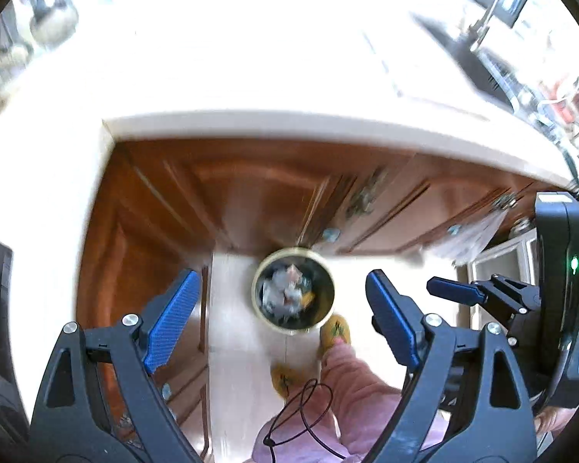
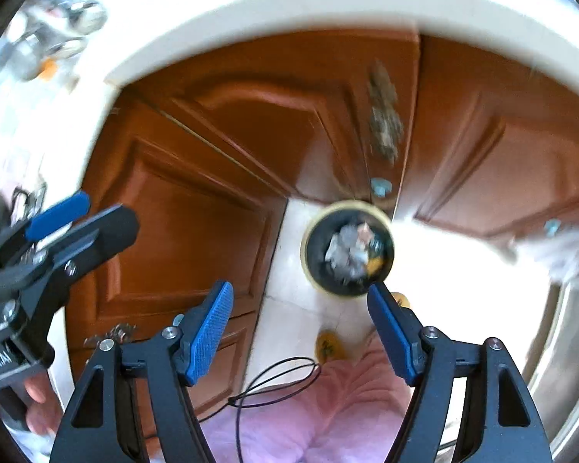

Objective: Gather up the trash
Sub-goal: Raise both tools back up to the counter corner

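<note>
Floor-standing trash bin (image 1: 293, 289) far below open left claw (image 1: 278, 316).

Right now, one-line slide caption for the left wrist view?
Open left gripper above a floor trash bin holding crumpled waste, beside wooden cabinets.

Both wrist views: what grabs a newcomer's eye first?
The round trash bin on the pale floor far below, already holding crumpled scraps. Both grippers hang open and empty above it: left gripper, right gripper. Behind stand reddish wooden cabinet doors under a white counter edge.
</note>
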`<state>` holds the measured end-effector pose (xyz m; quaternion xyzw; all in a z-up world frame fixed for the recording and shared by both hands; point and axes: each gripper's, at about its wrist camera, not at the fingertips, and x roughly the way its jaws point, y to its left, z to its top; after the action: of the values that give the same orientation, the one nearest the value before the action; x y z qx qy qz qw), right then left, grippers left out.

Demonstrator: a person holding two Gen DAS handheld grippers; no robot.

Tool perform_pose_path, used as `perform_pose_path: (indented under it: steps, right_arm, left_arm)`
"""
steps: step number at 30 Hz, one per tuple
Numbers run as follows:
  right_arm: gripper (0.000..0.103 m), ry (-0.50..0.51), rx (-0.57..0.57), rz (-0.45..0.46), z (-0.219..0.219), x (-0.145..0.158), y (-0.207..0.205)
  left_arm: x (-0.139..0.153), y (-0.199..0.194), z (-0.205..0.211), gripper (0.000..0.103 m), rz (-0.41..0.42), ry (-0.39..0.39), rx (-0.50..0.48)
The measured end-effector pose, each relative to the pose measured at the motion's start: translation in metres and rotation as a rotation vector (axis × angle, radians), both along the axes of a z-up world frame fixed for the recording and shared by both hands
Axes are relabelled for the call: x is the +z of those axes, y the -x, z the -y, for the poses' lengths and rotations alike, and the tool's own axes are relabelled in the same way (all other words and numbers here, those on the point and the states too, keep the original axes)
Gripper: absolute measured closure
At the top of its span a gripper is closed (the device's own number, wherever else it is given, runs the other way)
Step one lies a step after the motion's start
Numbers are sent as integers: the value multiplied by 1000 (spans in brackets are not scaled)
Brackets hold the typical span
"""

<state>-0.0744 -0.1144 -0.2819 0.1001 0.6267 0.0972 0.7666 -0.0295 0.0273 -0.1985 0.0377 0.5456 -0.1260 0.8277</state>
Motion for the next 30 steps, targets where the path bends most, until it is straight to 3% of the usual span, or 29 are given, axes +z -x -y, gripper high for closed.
perform_pose_path:
  steps: [9, 15, 21, 30]
  right_arm:
    - [30, 76, -12, 211, -4, 116, 6]
    - [30, 123, -87, 290, 15, 166, -4]
    - [30, 148, -128, 363, 40, 208, -27]
    - [30, 129, -106, 455, 87, 264, -125]
  left_arm:
    - [119, -4, -4, 17, 210, 78, -28]
    - [166, -13, 3, 17, 315, 80, -70]
    - [187, -34, 19, 17, 364, 83, -87]
    - [193, -107, 49, 17, 404, 30, -42]
